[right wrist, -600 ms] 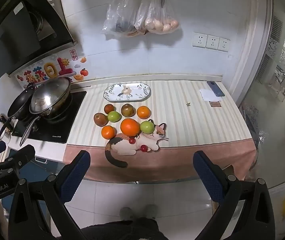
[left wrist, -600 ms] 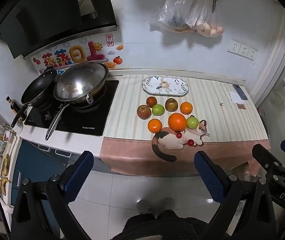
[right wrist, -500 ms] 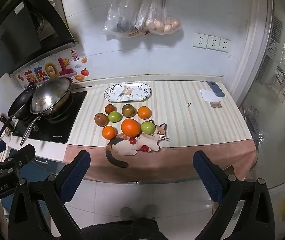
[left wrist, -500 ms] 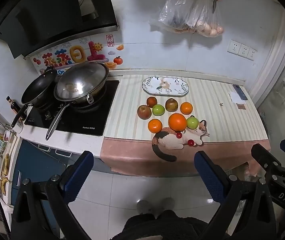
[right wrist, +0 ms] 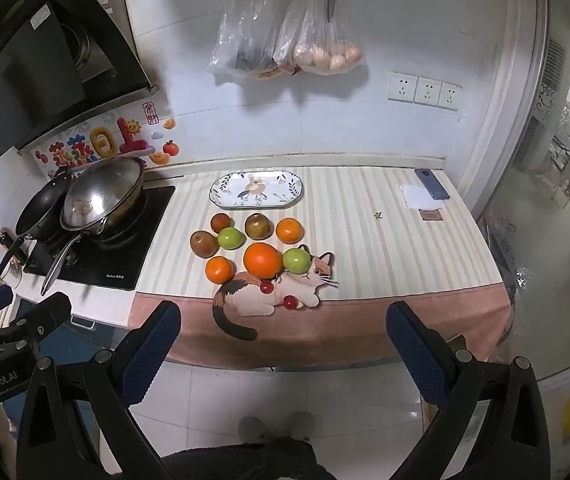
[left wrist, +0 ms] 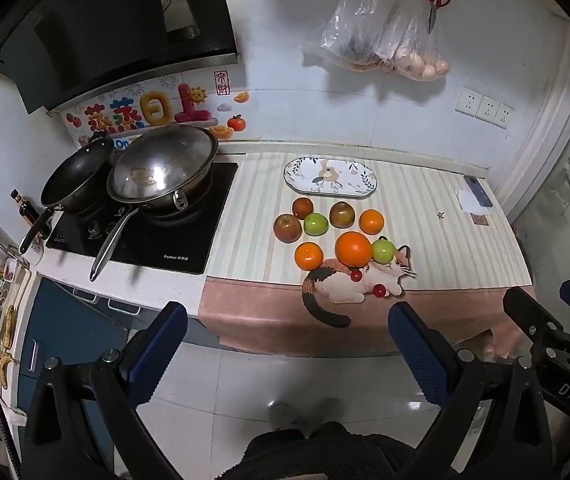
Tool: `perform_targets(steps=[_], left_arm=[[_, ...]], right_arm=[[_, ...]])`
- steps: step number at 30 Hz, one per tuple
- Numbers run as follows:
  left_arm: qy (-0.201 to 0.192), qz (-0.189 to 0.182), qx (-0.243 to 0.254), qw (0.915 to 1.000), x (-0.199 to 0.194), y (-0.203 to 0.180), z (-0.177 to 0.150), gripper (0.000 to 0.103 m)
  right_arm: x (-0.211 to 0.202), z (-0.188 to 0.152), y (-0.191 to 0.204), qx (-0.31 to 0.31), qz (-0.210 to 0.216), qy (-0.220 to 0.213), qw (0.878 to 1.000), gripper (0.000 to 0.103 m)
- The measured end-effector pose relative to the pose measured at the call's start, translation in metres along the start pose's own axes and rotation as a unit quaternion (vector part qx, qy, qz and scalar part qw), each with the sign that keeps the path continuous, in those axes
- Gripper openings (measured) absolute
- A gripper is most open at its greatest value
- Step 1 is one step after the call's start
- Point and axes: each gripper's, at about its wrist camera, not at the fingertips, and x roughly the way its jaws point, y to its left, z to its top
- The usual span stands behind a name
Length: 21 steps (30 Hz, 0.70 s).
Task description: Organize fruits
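Observation:
Several fruits lie loose on the striped counter: a large orange (left wrist: 353, 249) (right wrist: 262, 259), smaller oranges (left wrist: 308, 256) (left wrist: 371, 221), green apples (left wrist: 383, 251) (left wrist: 316, 224) and brownish-red fruits (left wrist: 286, 227) (left wrist: 342, 214). An oval patterned plate (left wrist: 330, 177) (right wrist: 256, 190) lies empty behind them. My left gripper (left wrist: 285, 344) and right gripper (right wrist: 283, 344) are both open and empty, held over the floor well short of the counter's front edge.
A cooktop with a steel wok (left wrist: 163, 168) and a black pan (left wrist: 75, 174) is left of the fruit. A phone (right wrist: 431, 184) and paper lie at the counter's right end. Bags (right wrist: 285, 44) and scissors hang on the wall. A cat-shaped mat (right wrist: 277, 296) lies at the front edge.
Almost nothing: both views shift very slightly; the grippers stay open and the fruits have not moved.

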Motion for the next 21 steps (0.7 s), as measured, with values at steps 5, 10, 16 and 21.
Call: perform_targets(steps=[5, 10, 16, 21], left_arm=[[0.002, -0.002, -0.005, 1.0, -0.0013, 0.0008, 0.0041, 0.103], [0.002, -0.003, -0.005, 1.0, -0.0008, 0.0016, 0.0031, 0.103], [0.002, -0.004, -0.006, 1.0, -0.0001, 0.001, 0.0033, 0.103], [0.003, -0.004, -0.006, 1.0, 0.0001, 0.0008, 0.0039, 0.103]], right_arm=[[0.0001, -0.0002, 0.0007, 0.0, -0.002, -0.001, 1.0, 0.103], [0.0005, 0.0037, 0.0002, 0.003, -0.003, -0.001, 1.0, 0.103], [0.0021, 0.0076, -0.0003, 0.004, -0.004, -0.002, 1.0, 0.103], [0.0015, 0.0085, -0.0002, 0.004, -0.003, -0.002, 1.0, 0.103]])
